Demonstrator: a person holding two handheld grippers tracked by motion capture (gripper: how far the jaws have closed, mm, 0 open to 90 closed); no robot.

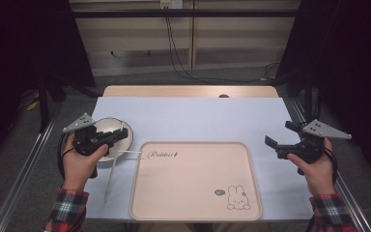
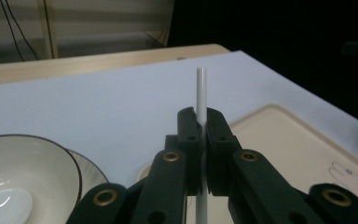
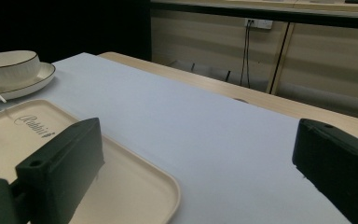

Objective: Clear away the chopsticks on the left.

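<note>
Over the bowl [image 1: 110,131] at the table's left, the left gripper [image 2: 200,123] was pinched on a thin white stick [image 2: 201,91], probably a chopstick, jaws pressed together around it. A second white stick [image 1: 110,180] lay on the blue mat just beside the tray [image 1: 195,212]. The right gripper [image 1: 282,142] hovered spread wide, holding nothing, right of the tray. Advice for the step: keep the pinch firm, keep the stick's line steady, and clear the bowl rim before carrying it toward the tray.
</note>
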